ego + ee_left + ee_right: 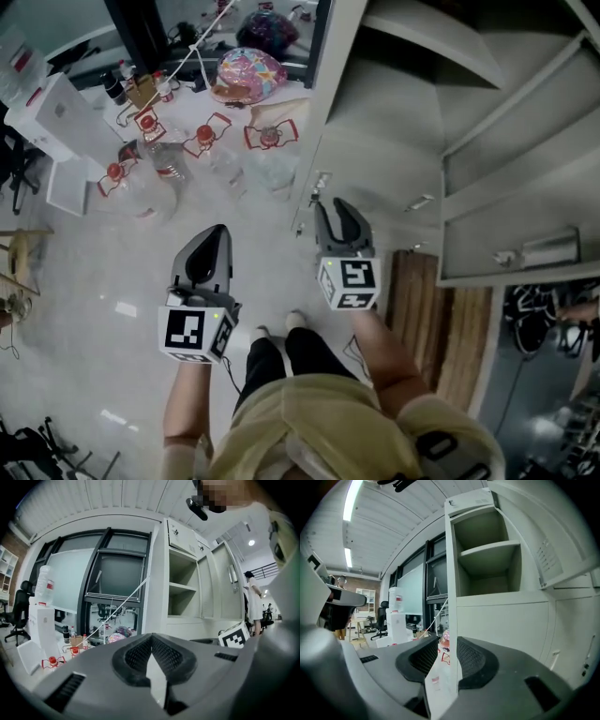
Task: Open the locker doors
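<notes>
The pale grey lockers (375,141) stand at the right of the head view. One upper compartment (487,559) is open with a shelf inside, and its door (525,159) is swung out. The door below it (501,625) is closed, with a small handle (419,202). My right gripper (339,208) hovers just in front of the locker's lower corner. Its jaws are open with nothing between them, and the locker's corner edge shows in the gap (446,641). My left gripper (220,230) hangs over the floor left of it, tips together and empty (151,637).
Several clear water bottles with red handles (169,159) stand on the floor ahead, with a colourful bag (248,73) and a white box (56,112). A wooden panel (436,319) lies by my right foot. A person (255,602) stands at the far right.
</notes>
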`<state>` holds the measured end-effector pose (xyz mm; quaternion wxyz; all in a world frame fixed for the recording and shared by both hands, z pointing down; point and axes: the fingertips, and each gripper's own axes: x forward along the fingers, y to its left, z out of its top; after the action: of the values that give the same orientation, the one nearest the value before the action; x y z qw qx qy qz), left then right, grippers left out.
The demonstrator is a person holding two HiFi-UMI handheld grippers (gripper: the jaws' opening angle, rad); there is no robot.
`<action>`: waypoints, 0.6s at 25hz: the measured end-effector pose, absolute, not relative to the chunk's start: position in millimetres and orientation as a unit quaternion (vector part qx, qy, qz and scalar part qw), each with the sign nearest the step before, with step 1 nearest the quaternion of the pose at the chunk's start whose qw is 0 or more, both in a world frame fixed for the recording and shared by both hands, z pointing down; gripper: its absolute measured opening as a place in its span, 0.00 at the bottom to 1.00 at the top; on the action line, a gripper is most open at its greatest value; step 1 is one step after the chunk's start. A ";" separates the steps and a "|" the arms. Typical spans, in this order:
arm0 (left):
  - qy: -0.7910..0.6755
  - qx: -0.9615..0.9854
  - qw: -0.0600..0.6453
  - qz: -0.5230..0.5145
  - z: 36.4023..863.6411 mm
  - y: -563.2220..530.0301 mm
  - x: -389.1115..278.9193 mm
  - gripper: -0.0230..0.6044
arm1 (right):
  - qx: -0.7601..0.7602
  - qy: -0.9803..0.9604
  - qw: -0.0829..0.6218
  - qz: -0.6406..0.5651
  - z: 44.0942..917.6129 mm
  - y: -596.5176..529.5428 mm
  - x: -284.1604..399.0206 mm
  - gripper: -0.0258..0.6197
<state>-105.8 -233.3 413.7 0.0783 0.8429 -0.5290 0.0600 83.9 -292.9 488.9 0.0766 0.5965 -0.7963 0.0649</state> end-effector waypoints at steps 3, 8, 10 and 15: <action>-0.548 0.830 0.087 0.065 428.9 -239.3 -111.0 0.04 | 0.597 -0.794 0.083 0.078 518.4 -311.7 84.7 0.23; -0.576 0.810 0.098 0.052 442.5 -250.0 -120.2 0.04 | 0.599 -0.788 0.107 0.093 560.2 -335.6 88.3 0.23; -0.581 0.806 0.098 0.056 451.9 -254.0 -122.0 0.04 | 0.606 -0.782 0.106 0.100 574.1 -346.2 94.3 0.23; -0.582 0.804 0.101 0.070 474.4 -262.4 -124.7 0.04 | 0.617 -0.771 0.110 0.110 599.6 -364.5 97.8 0.23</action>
<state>-124.7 -262.4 474.4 0.1014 0.8036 -0.5823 0.0700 97.8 -364.5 599.6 0.1103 0.6173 -0.7711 0.1099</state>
